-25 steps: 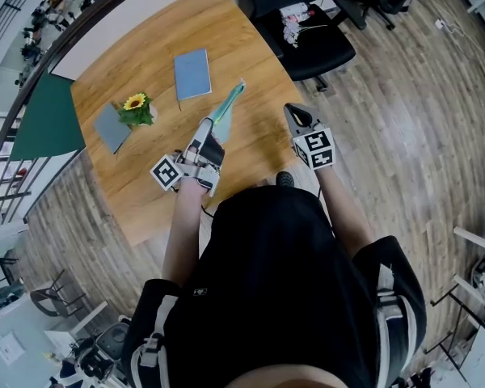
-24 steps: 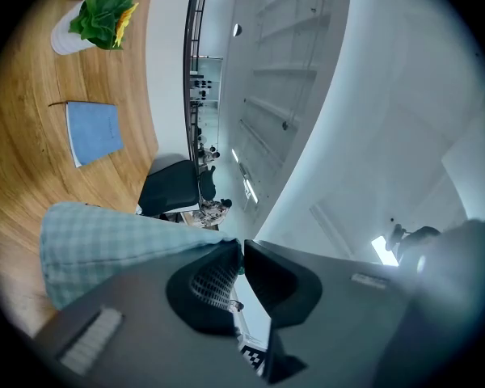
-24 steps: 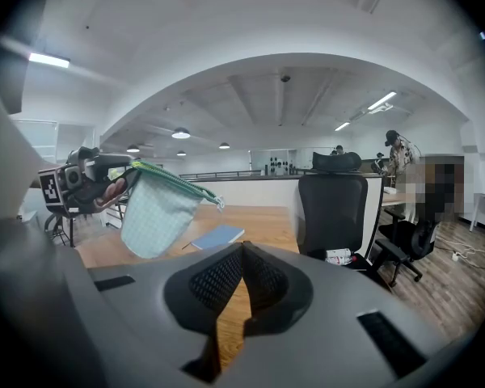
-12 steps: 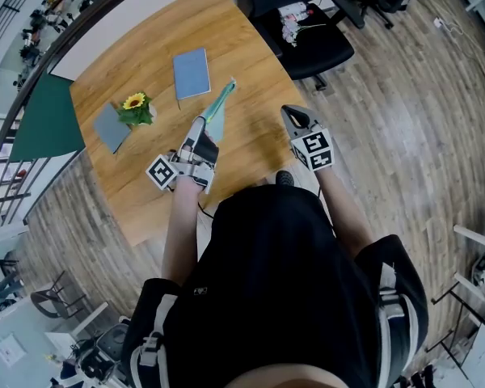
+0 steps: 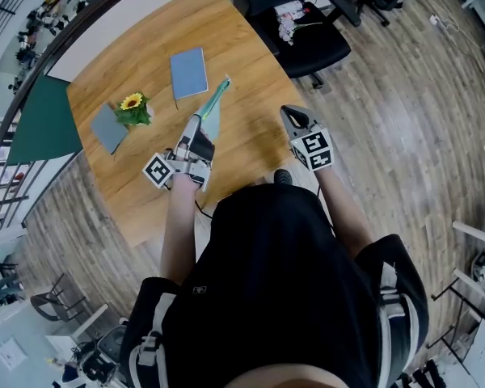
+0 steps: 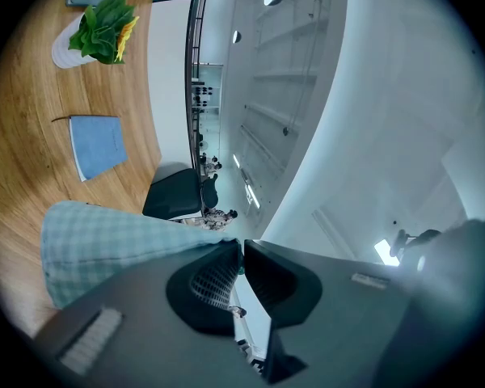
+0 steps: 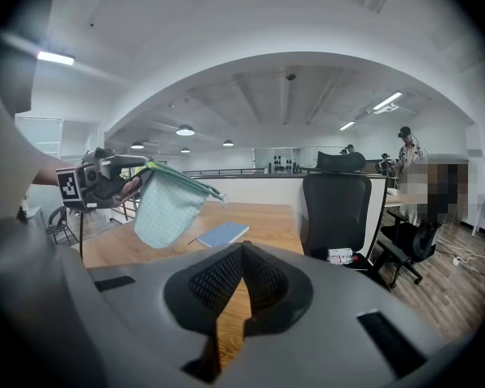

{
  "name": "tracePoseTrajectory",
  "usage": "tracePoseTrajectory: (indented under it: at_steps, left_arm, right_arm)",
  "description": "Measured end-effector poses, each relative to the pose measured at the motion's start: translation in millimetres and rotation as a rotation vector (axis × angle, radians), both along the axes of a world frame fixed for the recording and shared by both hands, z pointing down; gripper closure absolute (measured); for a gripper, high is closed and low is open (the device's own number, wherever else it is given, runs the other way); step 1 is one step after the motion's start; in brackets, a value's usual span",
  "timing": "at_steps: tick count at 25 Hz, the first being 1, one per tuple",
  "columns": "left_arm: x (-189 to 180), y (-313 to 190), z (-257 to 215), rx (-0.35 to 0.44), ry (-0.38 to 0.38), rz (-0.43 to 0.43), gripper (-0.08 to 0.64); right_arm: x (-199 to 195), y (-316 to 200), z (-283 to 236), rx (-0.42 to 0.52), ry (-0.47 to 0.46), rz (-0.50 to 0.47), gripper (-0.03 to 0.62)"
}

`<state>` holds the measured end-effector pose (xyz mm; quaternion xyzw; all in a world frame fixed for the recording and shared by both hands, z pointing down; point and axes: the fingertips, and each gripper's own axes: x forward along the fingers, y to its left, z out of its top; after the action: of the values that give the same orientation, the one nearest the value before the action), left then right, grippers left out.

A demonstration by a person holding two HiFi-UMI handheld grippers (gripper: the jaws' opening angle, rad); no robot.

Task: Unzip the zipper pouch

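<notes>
Left claw [image 5: 196, 128] holds pouch [image 5: 214, 107] above table [image 5: 145, 63]
It grips one end; right claw [image 5: 289, 113], well apart beside it, is closed, empty.

Your head view: bright, even daylight, shadows soft. Mild sheen on table [image 5: 234, 47]; floor [image 5: 404, 120] bends at fisheye edges. Your two gripper views: round frame, black corners, heavy barrel warp. Ceiling lamps [image 7: 186, 130] glow, no flare. Left gripper view cool, hazy; light panel [image 6: 384, 250] blown white.
</notes>
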<state>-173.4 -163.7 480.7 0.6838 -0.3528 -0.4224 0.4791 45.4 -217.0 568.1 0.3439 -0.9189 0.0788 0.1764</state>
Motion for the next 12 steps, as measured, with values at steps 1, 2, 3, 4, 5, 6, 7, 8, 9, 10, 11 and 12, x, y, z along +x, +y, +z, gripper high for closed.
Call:
tracePoseTrajectory:
  at_steps: [1,2,3,4,5,6,7,8,9,10,11,12]
  left_arm:
    - [-1.3,-0.3,0.6,0.000,-0.001,-0.001,0.535]
    - [-2.5,-0.7,1.4,-0.001,-0.003,-0.001,0.535]
    - [-3.5,-1.0,2.2,-0.002,-0.005,-0.001,0.535]
    - [-4.1,-1.1,2.8,-0.003,-0.006,-0.001,0.535]
    - [-4.3,-1.1,3.1,-0.004,-0.006,-0.001,0.535]
    - [-4.4,-1.0,3.4,-0.005,-0.008,-0.001,0.535]
    - [-4.7,-1.0,3.8,-0.006,-0.009,-0.002,0.535]
    - [-5.1,-1.0,4.1,-0.007,-0.010,-0.002,0.535]
    - [-5.7,-0.8,4.5,-0.008,-0.009,-0.002,0.535]
    - [-6.5,-0.5,5.2,-0.009,-0.009,-0.002,0.535]
    - [-7.6,0.1,6.3,-0.011,-0.009,-0.003,0.535]
    - [-8.8,0.7,7.3,-0.014,-0.010,-0.004,0.535]
  right_arm:
    - [-0.4,0.4,0.5,-0.001,0.001,0.000,0.591]
    - [-0.8,0.5,0.9,-0.002,0.001,0.001,0.591]
    - [-1.1,0.5,1.2,-0.002,0.001,0.001,0.591]
    - [-1.1,0.6,1.4,-0.001,0.002,0.002,0.591]
    - [-0.7,0.9,1.5,-0.001,0.004,0.003,0.591]
    - [-0.3,1.2,1.5,-0.002,0.008,0.004,0.591]
    - [0.1,1.2,1.9,-0.004,0.012,0.005,0.591]
    - [0.4,1.1,2.7,-0.005,0.014,0.006,0.591]
    - [0.4,1.1,3.9,-0.006,0.015,0.007,0.591]
    - [0.4,1.4,5.1,-0.006,0.015,0.007,0.591]
    - [0.5,2.1,6.0,-0.006,0.017,0.008,0.591]
    - [0.5,2.9,6.4,-0.008,0.020,0.009,0.591]
